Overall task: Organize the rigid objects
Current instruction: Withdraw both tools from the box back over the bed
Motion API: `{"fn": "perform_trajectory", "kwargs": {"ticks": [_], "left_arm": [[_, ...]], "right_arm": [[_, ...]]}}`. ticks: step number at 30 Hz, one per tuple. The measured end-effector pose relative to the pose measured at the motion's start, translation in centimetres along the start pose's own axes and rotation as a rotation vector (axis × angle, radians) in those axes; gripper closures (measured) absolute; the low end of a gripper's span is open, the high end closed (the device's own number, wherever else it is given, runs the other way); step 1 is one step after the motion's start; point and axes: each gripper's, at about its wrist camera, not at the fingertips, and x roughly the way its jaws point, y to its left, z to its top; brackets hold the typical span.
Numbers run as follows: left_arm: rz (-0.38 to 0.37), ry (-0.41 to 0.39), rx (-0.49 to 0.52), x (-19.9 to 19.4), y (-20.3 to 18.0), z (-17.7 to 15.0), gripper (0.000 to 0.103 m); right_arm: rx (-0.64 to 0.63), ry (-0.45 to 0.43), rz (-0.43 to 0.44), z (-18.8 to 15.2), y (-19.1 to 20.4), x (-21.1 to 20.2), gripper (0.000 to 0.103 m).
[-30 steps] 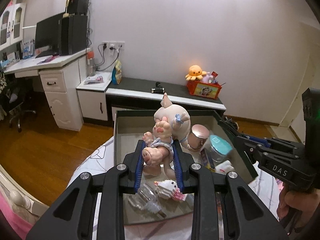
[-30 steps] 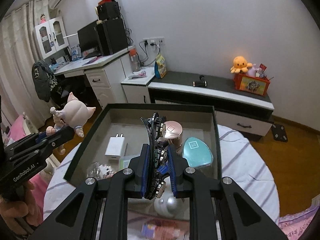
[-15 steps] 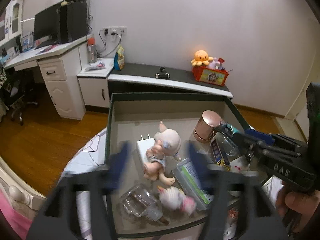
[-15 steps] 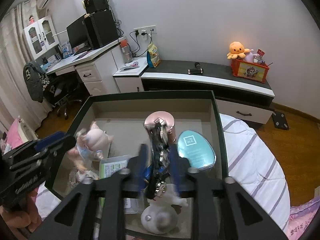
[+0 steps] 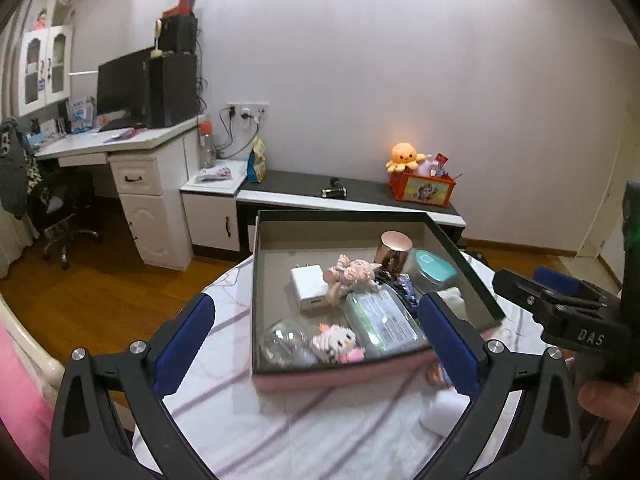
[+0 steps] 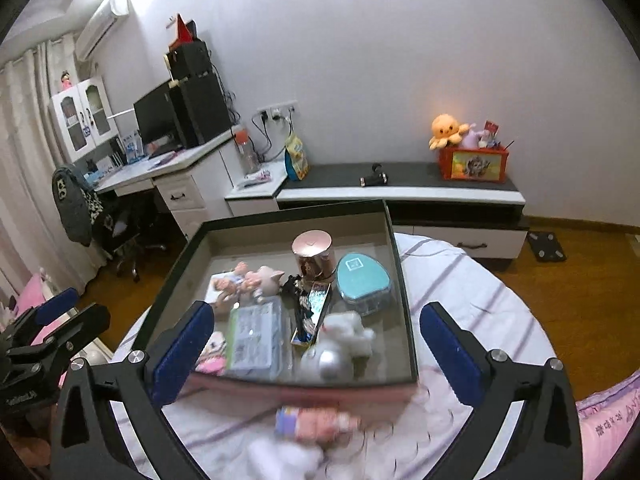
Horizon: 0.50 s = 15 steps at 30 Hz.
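Observation:
A dark-rimmed box sits on a round table and holds several objects. A pink pig doll lies on its side in it, partly on a white charger. A black hair clasp lies beside a rose-gold jar and a teal case. My left gripper is open and empty above the box's near edge. My right gripper is open and empty too.
The box also holds a clear packet, a small kitty figure, a clear dome and a white plush. A pink item lies on the striped tablecloth in front. Desk and low cabinet stand behind.
Both grippers opened and pulled back. The left let go of the pig doll, the right of the hair clasp; both now lie in the box.

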Motion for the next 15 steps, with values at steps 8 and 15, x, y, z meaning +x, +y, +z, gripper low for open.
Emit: {"fn": "perform_trajectory", "kwargs": {"ticks": [8,15], "left_arm": [[0.015,-0.055,0.023,-6.2,-1.3,-2.0,0.000],[0.026,-0.081,-0.006,-10.2,-1.3,-4.6,0.000]], "right_arm": [[-0.002,-0.074,0.013,-3.5,1.1,-6.6,0.000],[0.013,-0.104,-0.008,-6.8,1.5,-10.5,0.000]]}}
